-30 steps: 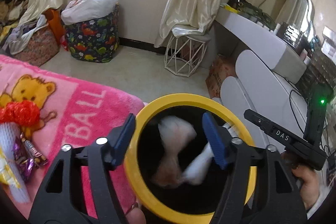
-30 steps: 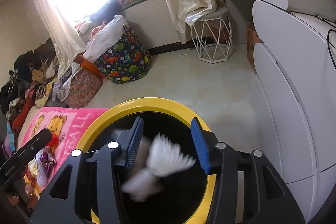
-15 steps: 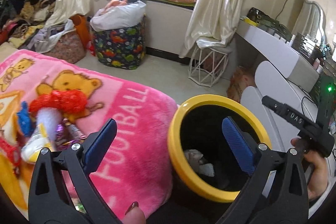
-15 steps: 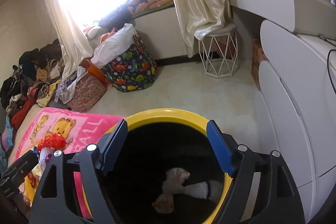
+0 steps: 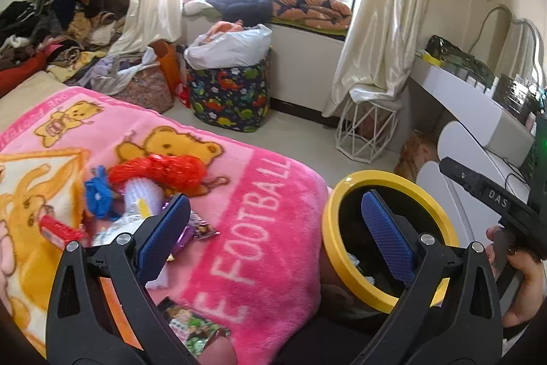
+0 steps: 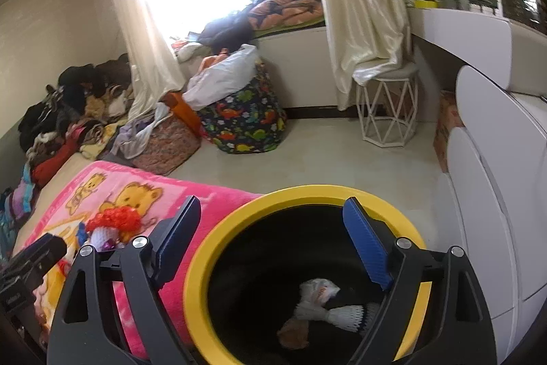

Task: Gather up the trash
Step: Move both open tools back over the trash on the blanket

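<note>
The right gripper (image 6: 271, 240) hung over the round yellow-rimmed black bin (image 6: 208, 259), its blue-padded jaws having just been opening, nothing between them. At the bin's bottom lay white foam-net wrappers (image 6: 336, 308) and a brownish scrap (image 6: 295, 332). The bin touched the near edge of the bed's pink bear-print blanket (image 6: 218, 197), where a red mesh bundle (image 6: 114, 218) rested.

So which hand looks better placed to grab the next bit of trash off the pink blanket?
Probably the left. The left gripper is open with one finger already over the wrappers on the blanket. The right gripper is open too, but sits over the bin, which already holds trash.
</note>
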A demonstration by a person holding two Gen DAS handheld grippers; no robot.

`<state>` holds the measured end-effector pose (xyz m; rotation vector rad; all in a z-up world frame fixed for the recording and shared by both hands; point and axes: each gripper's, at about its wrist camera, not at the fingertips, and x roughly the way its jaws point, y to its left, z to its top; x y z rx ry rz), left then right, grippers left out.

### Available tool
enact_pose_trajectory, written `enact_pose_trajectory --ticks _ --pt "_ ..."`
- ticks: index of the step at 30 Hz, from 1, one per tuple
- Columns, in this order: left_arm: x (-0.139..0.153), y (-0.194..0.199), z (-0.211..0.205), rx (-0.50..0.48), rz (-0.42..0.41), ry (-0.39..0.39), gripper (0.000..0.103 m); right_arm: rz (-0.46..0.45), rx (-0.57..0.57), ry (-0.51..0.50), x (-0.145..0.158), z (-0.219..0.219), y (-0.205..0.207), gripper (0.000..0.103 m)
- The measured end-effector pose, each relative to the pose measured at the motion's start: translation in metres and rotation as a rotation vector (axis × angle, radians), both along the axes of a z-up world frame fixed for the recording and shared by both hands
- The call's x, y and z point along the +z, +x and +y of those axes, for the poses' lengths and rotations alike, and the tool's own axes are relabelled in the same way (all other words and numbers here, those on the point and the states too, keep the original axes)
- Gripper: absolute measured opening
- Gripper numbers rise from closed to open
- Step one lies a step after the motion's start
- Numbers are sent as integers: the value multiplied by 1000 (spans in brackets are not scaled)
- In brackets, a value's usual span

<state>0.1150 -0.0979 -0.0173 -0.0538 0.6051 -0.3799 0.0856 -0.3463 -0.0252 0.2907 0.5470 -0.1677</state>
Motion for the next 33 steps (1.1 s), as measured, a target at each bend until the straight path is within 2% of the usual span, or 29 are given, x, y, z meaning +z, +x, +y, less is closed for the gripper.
enact_pose_trajectory --ticks 5,16,33 --pt "7 -7 16 41 -41 12 92 -8 39 -8 5 18 1 85" --pt "11 -12 47 124 -78 30 92 -36 119 -9 12 51 -1 85" --pt "3 -10 110 268 -43 -5 92 -13 315 -78 5 132 3 85"
